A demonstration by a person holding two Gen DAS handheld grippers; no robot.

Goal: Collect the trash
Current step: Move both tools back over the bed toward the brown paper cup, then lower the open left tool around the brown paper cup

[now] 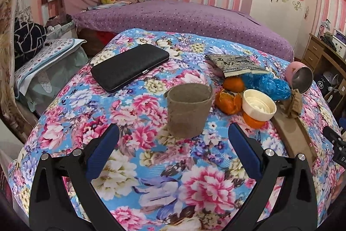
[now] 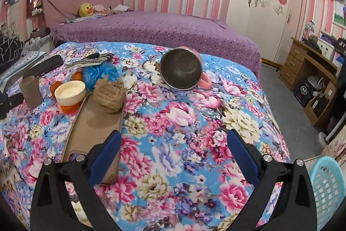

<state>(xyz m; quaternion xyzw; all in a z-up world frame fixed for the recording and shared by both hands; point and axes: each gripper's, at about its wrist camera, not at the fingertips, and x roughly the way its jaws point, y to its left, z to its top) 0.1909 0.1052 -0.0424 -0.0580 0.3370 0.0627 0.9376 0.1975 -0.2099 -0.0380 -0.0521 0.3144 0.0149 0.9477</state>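
The left gripper (image 1: 173,144) hangs with its jaws spread wide and empty, the brown fibre cup (image 1: 189,109) standing upright at 12 o'clock just beyond the tips. The right gripper (image 2: 174,148) is likewise splayed and holding nothing, with the tipped pink mug (image 2: 183,70) at 12 o'clock, well apart.

The trash sits in a cluster on the floral tablecloth (image 1: 151,176) — at 1 o'clock from the left gripper: orange peel (image 1: 228,101), a crumpled blue plastic bag (image 1: 268,83), a torn foil wrapper (image 1: 235,64) and a cream lid (image 1: 259,106). From the right gripper the crumpled brown paper (image 2: 110,94) lies at 11 o'clock, on the far end of a tan tray (image 2: 97,129).

The cup looks light and thin-walled, likely to dent, so pinch its rim gently. The peel should be soft and limp — take 1 curled edge. The bag will probably crush and slip, so grab its bulk.

A blue basket (image 2: 328,192) sits at 4 o'clock from the right gripper, a likely bin.
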